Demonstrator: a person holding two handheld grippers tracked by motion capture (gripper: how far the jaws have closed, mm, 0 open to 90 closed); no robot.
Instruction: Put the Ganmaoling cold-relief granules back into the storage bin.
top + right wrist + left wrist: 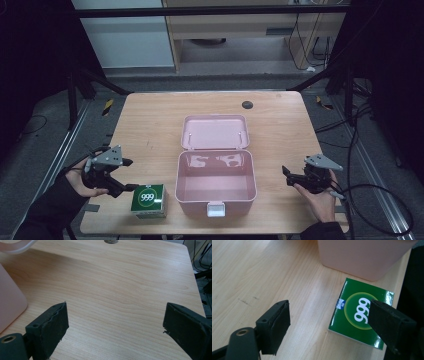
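Pale wooden surface (150, 112) carries everything here, and low at the left of the high view the left claw (127, 175) stands released with nothing between its jaws, while the right claw (286, 175) at the lower right is likewise spread wide over bare wood. Just right of the left claw lies the green box (148, 201) marked 999, flat near the front edge and close beside the open pink case (216, 182) without clearly touching it. Because the box is glossy and sits so near the edge, a skewed pinch on a corner could push it sideways against the case or off the front.
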